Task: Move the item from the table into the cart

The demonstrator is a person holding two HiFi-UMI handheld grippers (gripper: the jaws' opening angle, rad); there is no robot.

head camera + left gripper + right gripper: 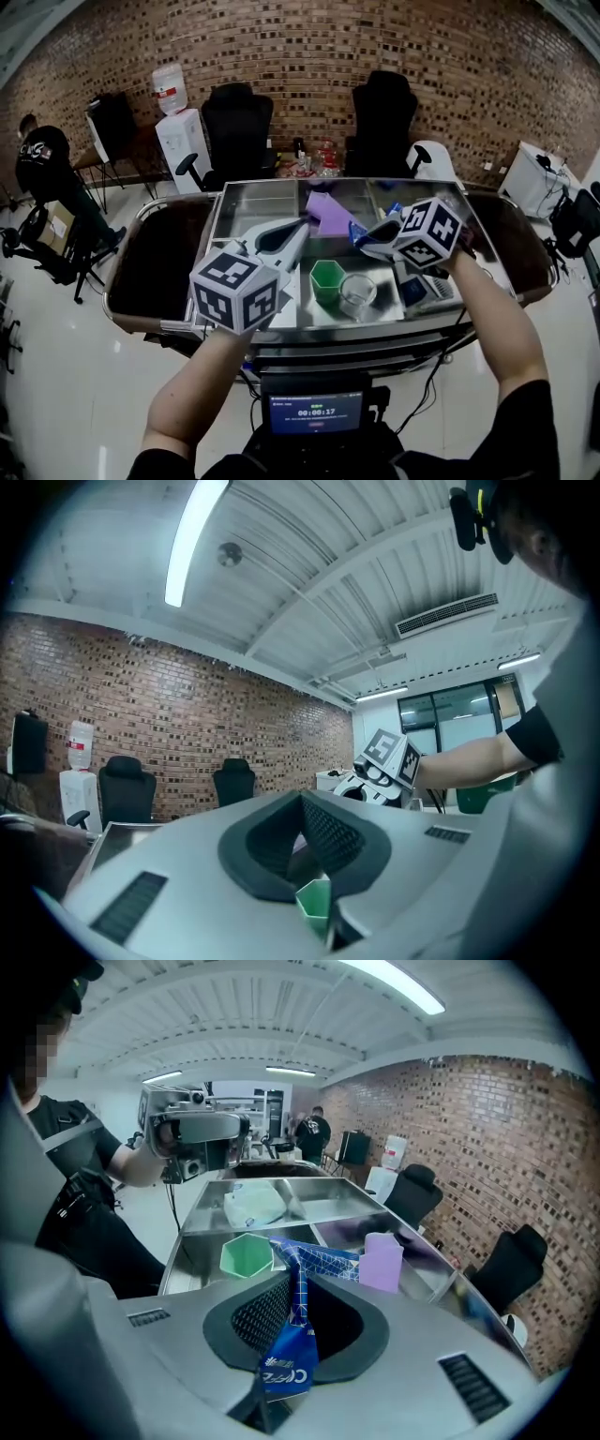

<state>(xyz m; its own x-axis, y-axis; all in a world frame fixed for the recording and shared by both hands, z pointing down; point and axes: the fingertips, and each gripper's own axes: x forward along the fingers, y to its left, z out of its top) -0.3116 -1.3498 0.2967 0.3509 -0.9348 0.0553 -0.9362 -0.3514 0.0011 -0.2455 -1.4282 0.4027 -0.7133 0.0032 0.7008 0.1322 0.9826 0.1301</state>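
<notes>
Right gripper view looks along the right tool (298, 1283), whose jaws are pressed together on a blue packet (284, 1363); the pinch sits low on the packet and its free end sticks out past the tips, so its long axis runs along the jaws, forward and down toward the cart (187, 1232); just beyond that free end stand a green cup (247, 1253) to the left and a purple block (382, 1260) to the right, both inside the cart's steel compartments; head view puts the packet off the dark tabletop (159, 262) and over the cart's middle, above the compartment floor rather than resting on it; whether its tip touches the purple block I cannot tell; the left tool (300, 225) is on the far side of the green cup, jaws together and holding nothing, with only a sliver of green showing low behind its pads; a clear cup (356, 295) stands just beside the green one; the carry looks nearly done, with the release remaining; only the right hand has the item, so the drop turns on bare steel lying under the free end, between cup and block; letting go too near the cup risks the packet landing in it
</notes>
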